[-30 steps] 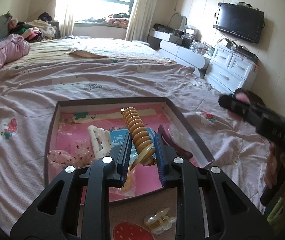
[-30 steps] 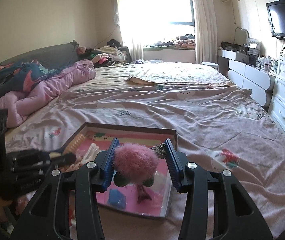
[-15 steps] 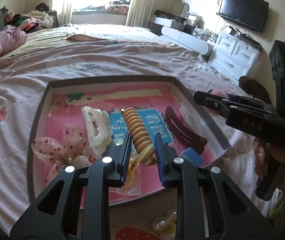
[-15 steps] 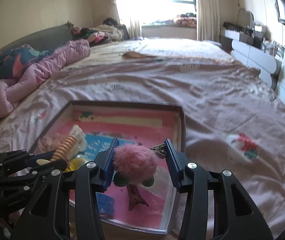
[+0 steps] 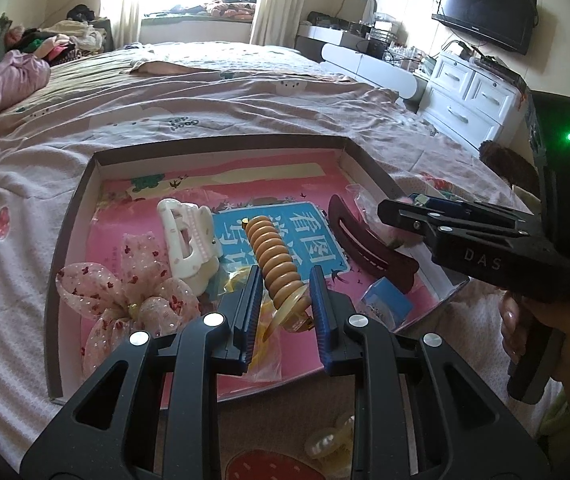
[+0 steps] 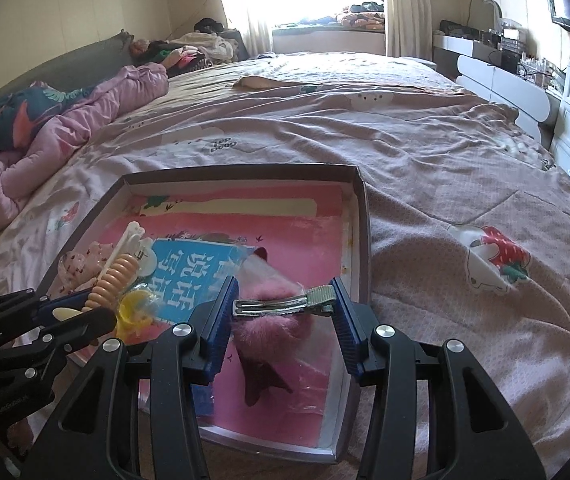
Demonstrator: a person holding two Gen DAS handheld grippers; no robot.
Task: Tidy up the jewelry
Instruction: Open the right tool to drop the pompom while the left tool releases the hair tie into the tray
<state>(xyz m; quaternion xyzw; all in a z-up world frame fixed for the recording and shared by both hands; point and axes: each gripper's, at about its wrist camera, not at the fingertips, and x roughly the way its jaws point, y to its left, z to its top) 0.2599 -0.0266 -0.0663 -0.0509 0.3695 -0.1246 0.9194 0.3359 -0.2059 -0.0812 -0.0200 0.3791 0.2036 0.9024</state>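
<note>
**Inspector:** Left gripper [image 5: 285, 300]?

**Assistant:** Its blue pads are clamped on the base of a ribbed amber hair clip [image 5: 275, 258], which sticks forward above the shallow box [image 5: 67, 220] on the bed [image 5: 225, 92].

**Inspector:** Right gripper [image 6: 285, 306]?

**Assistant:** Its jaws are opening. A pink pompom clip [image 6: 269, 312] sits between the fingers, metal clasp [image 6: 285, 304] uppermost and lying crosswise. The clasp ends reach both pads, though contact on the left pad is uncertain. It hangs over the box's right side.

**Inspector:** Box contents?

**Assistant:** On the pink liner: a white claw clip [image 5: 189, 236], a sheer spotted pink bow [image 5: 125, 292] at the near left, a dark maroon barrette [image 5: 369, 252] at the right, a small blue packet [image 5: 385, 304] near the front right corner, and a yellow item in clear wrap [image 6: 137, 308] beneath the left gripper.

**Inspector:** Outside the box?

**Assistant:** A pearly clip [image 5: 329, 442] lies on the bed, just beside the front wall.
</note>
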